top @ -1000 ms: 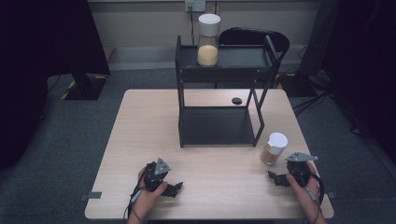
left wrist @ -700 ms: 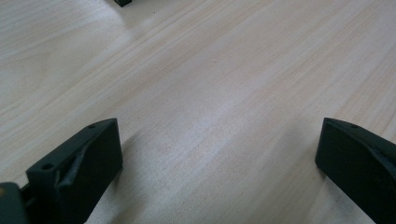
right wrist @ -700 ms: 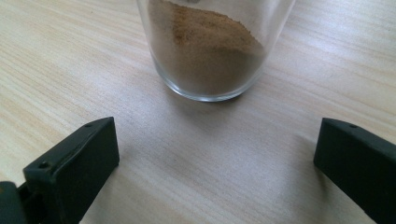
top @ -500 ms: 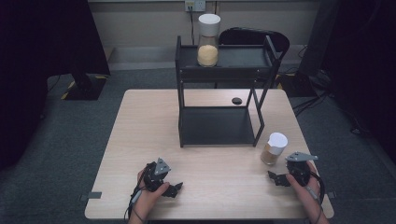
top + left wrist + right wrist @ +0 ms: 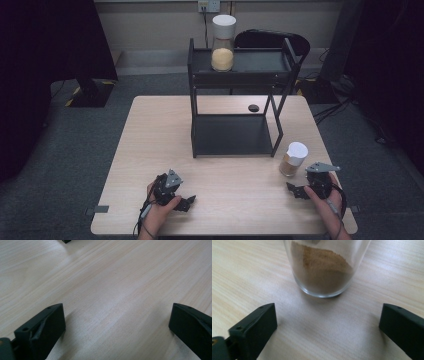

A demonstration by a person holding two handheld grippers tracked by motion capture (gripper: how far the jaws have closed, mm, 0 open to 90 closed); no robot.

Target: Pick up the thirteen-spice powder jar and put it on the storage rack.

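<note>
The small glass jar (image 5: 293, 159) of brown powder, capped in white, is seen standing upright on the table (image 5: 150, 150), near the front right leg of the black shelf rack (image 5: 235, 135). The right gripper (image 5: 300, 190) is held just short of it, jaws spread wide, nothing between them. The left gripper (image 5: 182, 202) rests well apart, jaws likewise wide and empty. Nothing is found moved since the earlier frames; both grippers have stayed in place.
</note>
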